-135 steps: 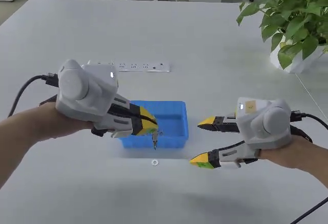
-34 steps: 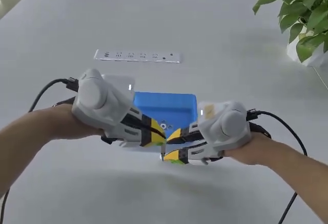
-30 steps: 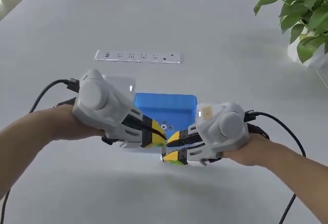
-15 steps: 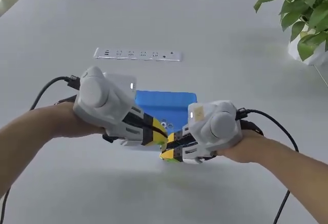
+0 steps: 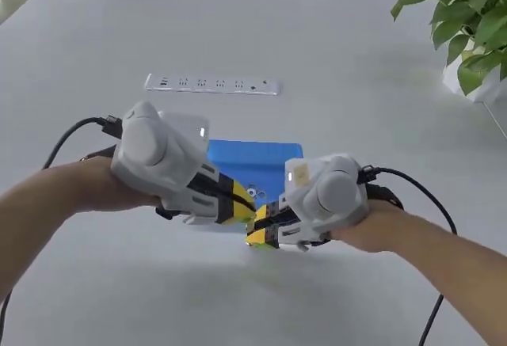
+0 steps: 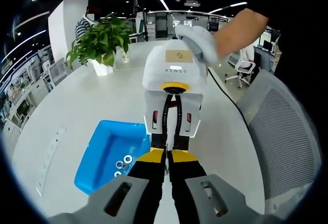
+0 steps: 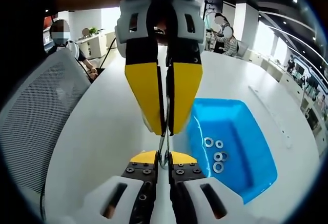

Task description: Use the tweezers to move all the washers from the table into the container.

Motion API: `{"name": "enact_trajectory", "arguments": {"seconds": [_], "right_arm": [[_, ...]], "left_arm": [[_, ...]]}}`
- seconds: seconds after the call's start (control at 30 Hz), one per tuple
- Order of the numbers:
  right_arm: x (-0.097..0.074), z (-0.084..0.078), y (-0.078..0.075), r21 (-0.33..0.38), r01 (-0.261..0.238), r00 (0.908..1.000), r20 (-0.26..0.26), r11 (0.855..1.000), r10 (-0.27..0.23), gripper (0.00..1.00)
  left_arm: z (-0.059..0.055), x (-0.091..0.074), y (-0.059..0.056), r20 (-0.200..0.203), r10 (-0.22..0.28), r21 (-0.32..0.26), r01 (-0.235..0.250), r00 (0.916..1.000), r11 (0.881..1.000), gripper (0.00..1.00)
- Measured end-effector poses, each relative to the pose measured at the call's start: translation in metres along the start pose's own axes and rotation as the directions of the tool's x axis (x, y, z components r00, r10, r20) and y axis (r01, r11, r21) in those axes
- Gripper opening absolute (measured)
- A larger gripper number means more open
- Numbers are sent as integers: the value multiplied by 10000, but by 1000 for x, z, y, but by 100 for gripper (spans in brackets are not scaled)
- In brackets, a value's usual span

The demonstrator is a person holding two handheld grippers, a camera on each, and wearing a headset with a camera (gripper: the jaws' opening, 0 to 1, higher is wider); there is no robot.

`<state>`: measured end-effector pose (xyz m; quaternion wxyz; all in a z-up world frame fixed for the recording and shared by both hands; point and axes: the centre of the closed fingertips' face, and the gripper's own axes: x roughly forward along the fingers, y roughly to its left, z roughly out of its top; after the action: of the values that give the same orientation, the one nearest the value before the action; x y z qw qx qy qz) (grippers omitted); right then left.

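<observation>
My left tool (image 5: 242, 204) and right tool (image 5: 257, 235) are white with yellow-and-black tips. The tweezers (image 7: 162, 155) look silvery. I see a bright blue container (image 7: 242, 126), silver washers (image 7: 208, 142), a pale grey surface (image 5: 333, 61) and a green plant (image 5: 459, 21).

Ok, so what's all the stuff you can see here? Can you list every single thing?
table: one, pale grey, under everything
container: one, blue, on the table just behind the grippers
washers: about five, silver, inside the container
tweezers: one, metal, pinched between the two grippers
power strip: one, white, on the table beyond the container
plant: one, green in a white pot, at the table's far right
mesh chair: one, grey, beside the table
left gripper: one, grey with yellow tips, shut on the tweezers
right gripper: one, same colours, shut on the tweezers' tip
hands: two, each holding a gripper
</observation>
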<state>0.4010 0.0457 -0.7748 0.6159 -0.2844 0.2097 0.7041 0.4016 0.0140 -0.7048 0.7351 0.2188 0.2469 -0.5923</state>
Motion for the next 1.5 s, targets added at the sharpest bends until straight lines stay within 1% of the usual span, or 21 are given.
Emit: {"name": "enact_trajectory", "arguments": {"seconds": [0.07, 0.17, 0.3, 0.5, 0.53, 0.6, 0.63, 0.7, 0.83, 1.07, 1.13, 1.2, 1.37, 1.47, 1.5], "right_arm": [[0, 0, 0, 54, 29, 10000, 24, 10000, -30, 8], [0, 0, 0, 84, 64, 10000, -37, 9999, -64, 8], [1, 0, 0, 124, 122, 9999, -48, 9998, -121, 8], [1, 0, -1, 154, 147, 9998, -97, 9998, -146, 8], [1, 0, -1, 186, 162, 9998, -124, 9997, -160, 8], [1, 0, 0, 145, 190, 9997, -146, 9997, -188, 8], [1, 0, -1, 151, 198, 9997, -149, 9997, -196, 8], [1, 0, 0, 161, 222, 9996, -164, 9996, -219, 8], [-1, 0, 0, 135, 236, 9994, -238, 9996, -232, 8], [-10, 4, -1, 141, 359, 9990, -273, 9993, -355, 8], [-12, 6, -2, 111, 391, 9988, -299, 9992, -388, 8], [-15, 8, -2, 108, 412, 9987, -292, 9991, -409, 8], [-23, 16, -3, 107, 503, 9984, -252, 9987, -501, 8], [-28, 20, -3, 88, 534, 9984, -206, 9985, -532, 8], [-30, 22, -3, 98, 533, 9984, -178, 9985, -531, 8]], "left_arm": [[1, 0, 0, 48, 42, -92, -41, 10000, 9999, 8], [6, -1, 2, 287, 122, -164, -117, 9995, 9998, 12], [7, -3, 4, 424, 223, -240, -213, 9989, 9995, 16], [4, -10, 3, 590, 334, -563, -301, 9977, 9980, 21], [4, -12, 2, 671, 338, -739, -289, 9972, 9968, 23], [4, -16, 1, 833, 438, -915, -361, 9956, 9952, 25], [4, -17, 1, 851, 483, -1032, -394, 9952, 9939, 27], [3, -20, 0, 903, 549, -1068, -452, 9944, 9932, 30], [-1, -26, -1, 896, 718, -1273, -601, 9934, 9900, 32], [-2, -36, -4, 1010, 988, -1560, -823, 9900, 9843, 44], [-4, -37, -4, 936, 1105, -1597, -947, 9895, 9826, 50], [-4, -40, -4, 916, 1196, -1560, -1044, 9886, 9822, 52], [-6, -45, -2, 956, 1456, -1840, -1263, 9847, 9748, 60], [-8, -48, -2, 918, 1542, -1854, -1352, 9838, 9733, 62], [-8, -50, -2, 926, 1569, -1926, -1369, 9833, 9717, 64]]}}
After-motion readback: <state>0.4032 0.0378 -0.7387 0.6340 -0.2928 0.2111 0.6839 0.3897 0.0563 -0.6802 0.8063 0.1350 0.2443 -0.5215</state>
